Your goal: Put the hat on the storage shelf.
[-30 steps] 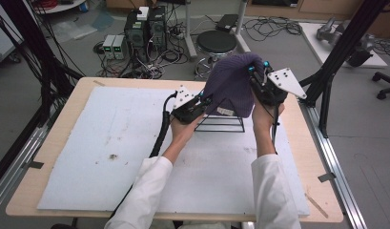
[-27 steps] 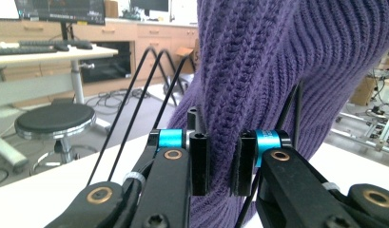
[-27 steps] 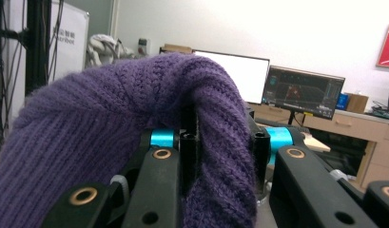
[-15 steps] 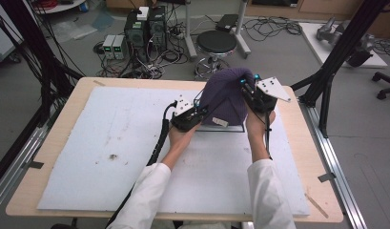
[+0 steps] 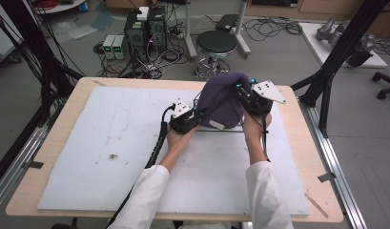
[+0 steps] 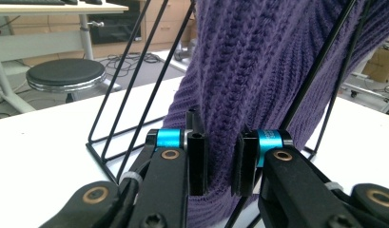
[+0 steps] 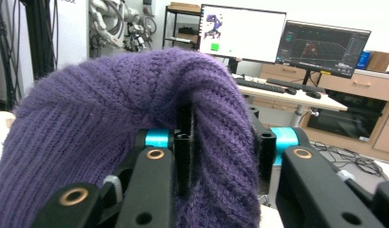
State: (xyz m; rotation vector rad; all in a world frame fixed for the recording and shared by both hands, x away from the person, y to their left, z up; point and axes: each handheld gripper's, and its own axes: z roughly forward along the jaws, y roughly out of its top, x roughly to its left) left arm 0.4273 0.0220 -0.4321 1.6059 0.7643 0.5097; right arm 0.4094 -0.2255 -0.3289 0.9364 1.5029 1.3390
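A purple knitted hat is draped over a black wire stand at the far middle of the table. My left gripper is at the hat's lower left edge. In the left gripper view it is shut on the hanging hem of the hat, with the stand's rods on both sides. My right gripper is at the hat's upper right. In the right gripper view it is shut on a fold of the hat.
A white mat covers the wooden table. Beyond the far edge are a round stool, computer boxes and floor cables. Black frame legs stand right of the table. Monitors show behind the hat.
Both grippers have come down and toward the person with the hat. The hat now sits lower and covers most of the wire stand.
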